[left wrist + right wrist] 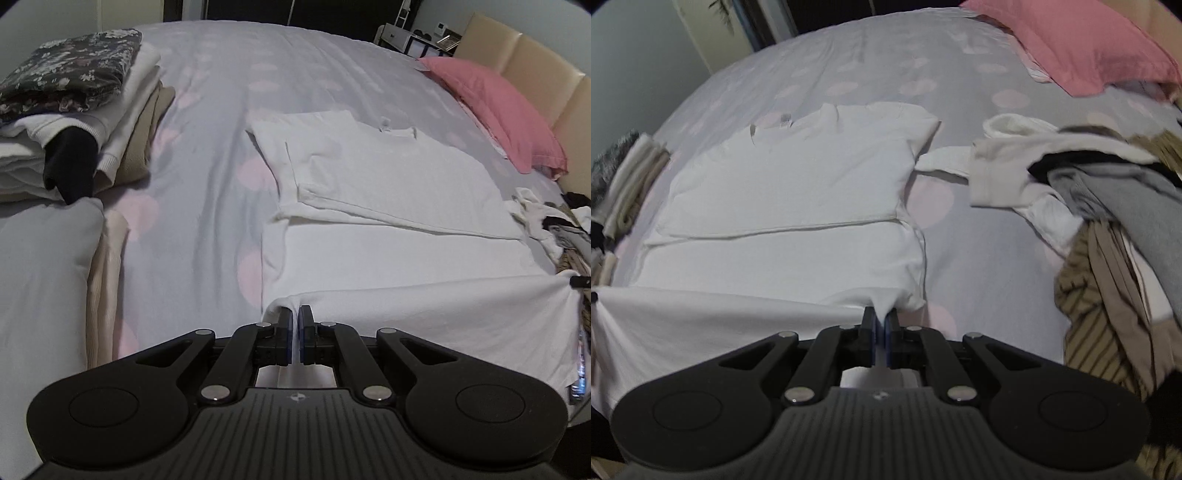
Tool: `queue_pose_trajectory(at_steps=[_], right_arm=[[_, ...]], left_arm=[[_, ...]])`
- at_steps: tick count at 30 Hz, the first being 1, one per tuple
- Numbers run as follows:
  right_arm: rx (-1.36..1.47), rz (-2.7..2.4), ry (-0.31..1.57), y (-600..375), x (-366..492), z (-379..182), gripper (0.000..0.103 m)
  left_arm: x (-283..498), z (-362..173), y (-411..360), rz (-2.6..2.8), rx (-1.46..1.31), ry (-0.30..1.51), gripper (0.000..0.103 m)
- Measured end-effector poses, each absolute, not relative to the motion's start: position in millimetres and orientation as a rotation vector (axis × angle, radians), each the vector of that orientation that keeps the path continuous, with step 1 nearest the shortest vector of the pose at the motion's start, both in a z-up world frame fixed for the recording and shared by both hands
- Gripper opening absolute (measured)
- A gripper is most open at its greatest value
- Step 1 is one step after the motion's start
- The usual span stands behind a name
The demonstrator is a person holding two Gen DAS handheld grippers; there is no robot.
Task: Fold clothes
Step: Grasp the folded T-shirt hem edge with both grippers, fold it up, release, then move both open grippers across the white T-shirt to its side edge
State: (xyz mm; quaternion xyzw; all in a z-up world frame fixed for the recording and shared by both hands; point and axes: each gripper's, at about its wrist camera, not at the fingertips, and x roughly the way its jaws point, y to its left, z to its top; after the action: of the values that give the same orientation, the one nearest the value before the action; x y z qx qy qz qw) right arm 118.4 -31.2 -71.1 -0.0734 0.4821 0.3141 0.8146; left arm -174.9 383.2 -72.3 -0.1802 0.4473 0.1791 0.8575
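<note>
- Left gripper [295,317] pinching near hem corner of white shirt [388,177]; right gripper [881,319] pinching other corner.
- Shirt flat mid-bed, collar at 12, sleeves folded in.
- Step: hem fold. Next: carry both corners evenly toward 12, keep hem taut.

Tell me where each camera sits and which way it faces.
Left wrist: on the left gripper, looking down its fingers across the bed; gripper shut on the white T-shirt hem's left corner.
Right wrist: on the right gripper, same heading; shut on the hem's right corner.
Shared: the T-shirt, pink pillow, folded stack, unfolded pile.
</note>
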Motion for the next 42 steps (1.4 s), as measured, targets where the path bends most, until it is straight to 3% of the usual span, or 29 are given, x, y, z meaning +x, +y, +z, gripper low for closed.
queue_pose_trajectory(at_steps=[4,7,9,13,14,16,31,39,42], right_arm=[[-0.162,0.647,1.043,-26.1,126.5,-81.4,0.008],[-0.146,0.623,1.022,-30.2,127.9,-79.6,0.017],[-0.171,0.596,0.979,-31.1,125.4,-74.2,0.029],[-0.220,0.562,0.900,-26.9,118.3,-62.6,0.030],[-0.229,0.565,0.891,-23.3,115.7,-60.7,0.035],[-0.242,0.589,0.889,-13.2,110.0,-58.2,0.043],[-0.468,0.919,1.176,85.6,53.0,-122.9,0.051],[-0.546,0.996,1.207,101.8,46.3,-140.4,0.088],[-0.564,1.042,1.224,105.1,46.1,-146.4,0.097]], left_arm=[[-161.3,-84.7,383.1,0.402,-0.351,0.968,0.006],[-161.9,-81.9,381.6,0.443,-0.318,0.962,0.016],[-163.4,-76.6,379.1,0.474,-0.283,0.948,0.020],[-165.8,-63.6,370.1,0.520,-0.218,0.904,0.027],[-165.8,-61.4,367.9,0.520,-0.217,0.898,0.029],[-162.3,-61.2,362.7,0.492,-0.219,0.905,0.030],[-123.1,-111.8,295.6,0.076,-0.122,1.132,0.030],[-112.9,-143.0,297.0,-0.006,-0.143,1.212,0.033],[-114.8,-144.7,300.6,-0.072,-0.167,1.190,0.049]])
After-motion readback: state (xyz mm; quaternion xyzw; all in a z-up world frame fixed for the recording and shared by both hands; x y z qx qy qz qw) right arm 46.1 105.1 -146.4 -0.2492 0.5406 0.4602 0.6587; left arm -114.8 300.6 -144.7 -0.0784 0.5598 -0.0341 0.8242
